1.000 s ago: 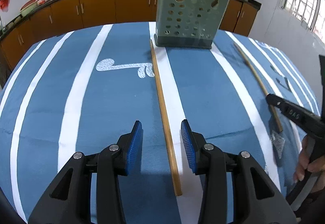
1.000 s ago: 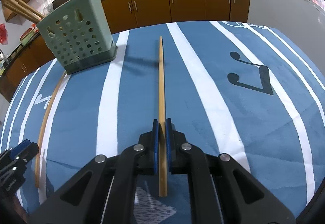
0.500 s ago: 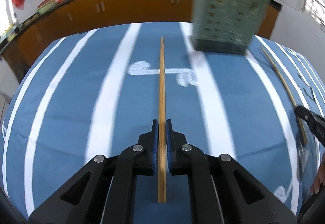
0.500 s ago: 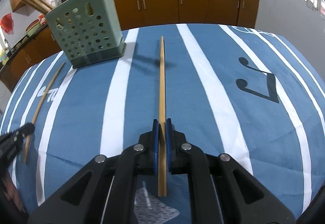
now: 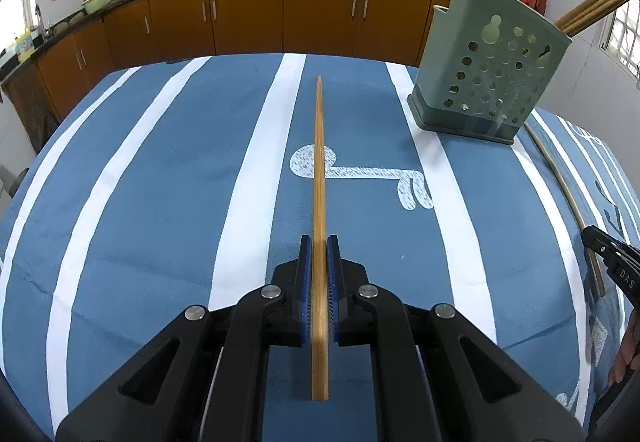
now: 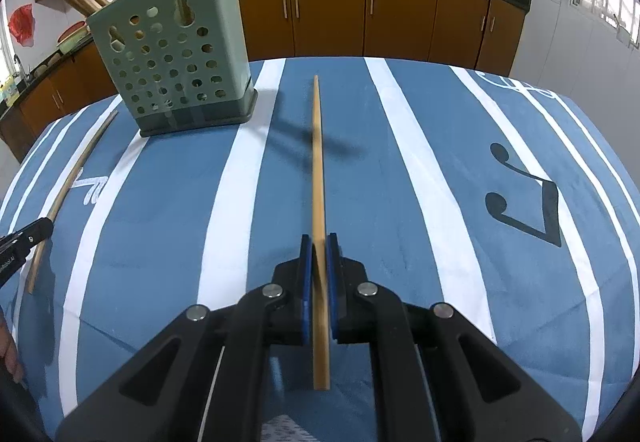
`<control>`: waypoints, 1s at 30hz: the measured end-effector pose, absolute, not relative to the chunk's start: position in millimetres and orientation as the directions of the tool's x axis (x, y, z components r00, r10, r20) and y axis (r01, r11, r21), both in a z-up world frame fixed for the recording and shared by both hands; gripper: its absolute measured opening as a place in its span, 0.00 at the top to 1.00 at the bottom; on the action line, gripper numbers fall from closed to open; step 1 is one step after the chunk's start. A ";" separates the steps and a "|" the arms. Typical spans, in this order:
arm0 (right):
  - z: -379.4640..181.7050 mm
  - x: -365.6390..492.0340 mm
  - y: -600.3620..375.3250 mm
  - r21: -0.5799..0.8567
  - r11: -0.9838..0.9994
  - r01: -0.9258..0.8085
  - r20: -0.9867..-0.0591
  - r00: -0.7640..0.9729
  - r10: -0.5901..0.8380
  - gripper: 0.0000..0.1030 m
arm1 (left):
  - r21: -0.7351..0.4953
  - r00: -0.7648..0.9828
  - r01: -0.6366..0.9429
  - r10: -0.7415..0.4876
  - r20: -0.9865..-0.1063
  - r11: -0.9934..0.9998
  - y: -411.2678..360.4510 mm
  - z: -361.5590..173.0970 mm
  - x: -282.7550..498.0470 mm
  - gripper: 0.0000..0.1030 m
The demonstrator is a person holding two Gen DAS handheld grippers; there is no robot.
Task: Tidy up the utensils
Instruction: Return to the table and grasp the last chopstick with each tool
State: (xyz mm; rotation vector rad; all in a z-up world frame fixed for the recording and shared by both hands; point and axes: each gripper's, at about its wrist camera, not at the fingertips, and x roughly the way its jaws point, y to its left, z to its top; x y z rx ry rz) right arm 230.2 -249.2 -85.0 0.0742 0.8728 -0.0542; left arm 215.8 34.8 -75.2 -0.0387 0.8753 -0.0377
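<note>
now each claw, left claw (image 5: 319, 278) and right claw (image 6: 319, 278), is clamped on a chopstick (image 5: 319, 177) pointing straight ahead; the holder (image 5: 486, 61) lies ahead-right of the left, ahead-left of the right

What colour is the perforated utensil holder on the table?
Pale grey-green utensil holder, clearest in the right wrist view.

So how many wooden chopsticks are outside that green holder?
2: one wooden chopstick in the left hand-held gripper, another in the right hand-held gripper. More stand in the green plastic holder.

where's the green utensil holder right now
The green utensil holder stands upright on the blue striped tablecloth at its far edge: upper right in the left wrist view, upper left in the right wrist view, with chopsticks already inside.
</note>
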 end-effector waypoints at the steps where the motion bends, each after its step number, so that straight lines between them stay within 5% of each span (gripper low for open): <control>1: -85.2 231.0 -249.4 0.045 0.996 0.078 -0.767 0.641 -0.016 0.92 | -0.052 0.640 0.017 -0.051 -0.767 0.998 35.3 -75.0 215.7 0.92; 30: -86.0 231.4 -250.1 0.056 0.995 0.077 -0.767 0.641 -0.007 0.91 | -0.068 0.640 0.014 -0.061 -0.766 0.998 38.3 -75.5 215.3 0.91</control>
